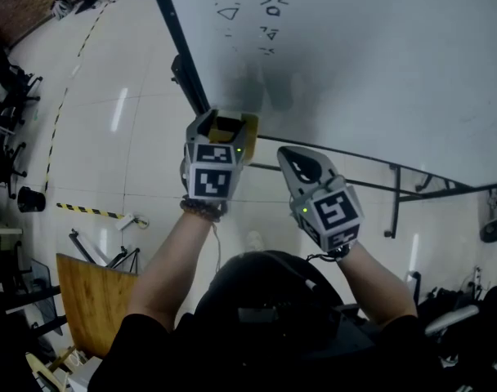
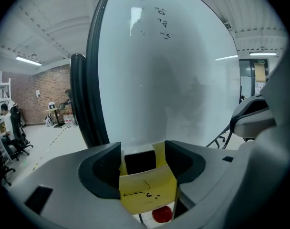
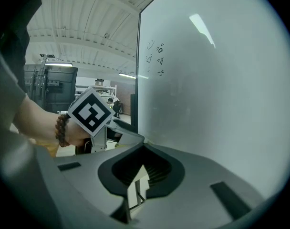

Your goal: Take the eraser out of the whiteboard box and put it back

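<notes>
The left claw [image 1: 226,126] sits just off centre of the head view, toward 11 o'clock, pointing at the lower edge of the whiteboard [image 1: 379,64]. The whiteboard fills that view from 12 to 3 o'clock. The claw's jaws stand wide apart, one on each side of the yellow box [image 2: 147,190], which hangs at the board's foot. Whether the jaws brush the box's sides cannot be told, but they do not squeeze it.

The eraser [image 2: 139,161], a dark block, sits inside the box at its far side, against the board. It lies between the jaws and neither jaw touches it. The box's near wall carries a few black pen marks. Below the box, at 6 o'clock in the left gripper view, a small red round thing [image 2: 161,214] shows; what it is cannot be told.

The right claw [image 1: 291,158] is at 3 o'clock from the left one, just beside it and a little lower. It is also aimed at the board. Its jaws are together, with nothing between them.

A few scribbles [image 1: 269,11] mark the board near 12 o'clock. A bead bracelet [image 1: 201,209] circles the left wrist. A wooden panel [image 1: 93,300] lies on the floor at 7 o'clock, and striped tape [image 1: 85,210] at 9 o'clock.
</notes>
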`<act>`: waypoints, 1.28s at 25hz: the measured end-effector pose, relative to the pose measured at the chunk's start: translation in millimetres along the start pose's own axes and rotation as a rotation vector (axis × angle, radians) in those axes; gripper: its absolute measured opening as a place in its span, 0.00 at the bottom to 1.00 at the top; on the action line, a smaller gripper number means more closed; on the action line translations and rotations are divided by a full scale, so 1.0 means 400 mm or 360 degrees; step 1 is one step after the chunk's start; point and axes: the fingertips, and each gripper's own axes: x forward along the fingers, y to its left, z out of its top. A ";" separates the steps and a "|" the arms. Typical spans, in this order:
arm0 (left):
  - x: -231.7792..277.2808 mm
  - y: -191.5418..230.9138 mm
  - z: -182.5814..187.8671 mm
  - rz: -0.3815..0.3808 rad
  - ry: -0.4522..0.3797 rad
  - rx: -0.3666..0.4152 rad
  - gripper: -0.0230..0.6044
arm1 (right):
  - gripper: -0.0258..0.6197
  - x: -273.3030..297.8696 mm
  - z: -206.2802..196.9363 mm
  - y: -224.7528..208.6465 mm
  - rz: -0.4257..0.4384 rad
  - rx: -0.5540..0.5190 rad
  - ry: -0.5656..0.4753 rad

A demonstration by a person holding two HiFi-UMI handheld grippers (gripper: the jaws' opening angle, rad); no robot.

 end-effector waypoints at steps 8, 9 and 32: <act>0.040 0.008 -0.026 0.0001 0.0188 0.0004 0.49 | 0.08 0.013 0.001 -0.019 -0.0009 0.0020 -0.0005; 0.044 0.009 -0.029 0.0003 0.0207 0.0001 0.49 | 0.08 0.015 0.001 -0.020 -0.0009 0.0022 -0.0005; 0.075 0.013 -0.032 0.0088 0.0255 0.0050 0.44 | 0.08 0.010 0.001 -0.036 -0.0024 0.0041 -0.0019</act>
